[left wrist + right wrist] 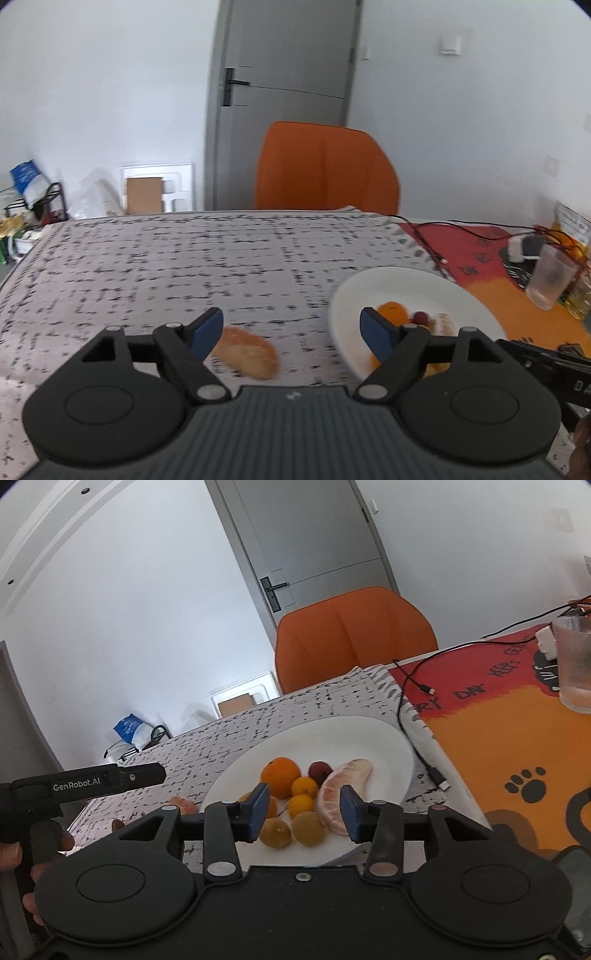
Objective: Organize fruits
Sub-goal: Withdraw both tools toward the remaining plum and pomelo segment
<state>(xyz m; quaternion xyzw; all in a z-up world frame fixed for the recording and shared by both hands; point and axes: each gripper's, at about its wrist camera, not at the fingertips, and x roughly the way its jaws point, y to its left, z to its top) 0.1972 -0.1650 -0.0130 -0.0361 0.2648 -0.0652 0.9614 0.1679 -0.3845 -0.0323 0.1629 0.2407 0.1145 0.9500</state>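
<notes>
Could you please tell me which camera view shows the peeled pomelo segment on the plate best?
The right wrist view: the pomelo segment lies sharp and mostly unobstructed on the plate. The left wrist view shows only a blurred sliver.

Fruit on the plate (388, 738), 1 piece off it.
A pomelo segment (245, 350) lies on the table (147, 258) left of the plate (chair (325, 166) behind); the glass (574, 664) stands right.

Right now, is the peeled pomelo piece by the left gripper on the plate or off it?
Off. The pomelo piece lies on the speckled tablecloth, left of the white plate, between the open left gripper fingers.
</notes>
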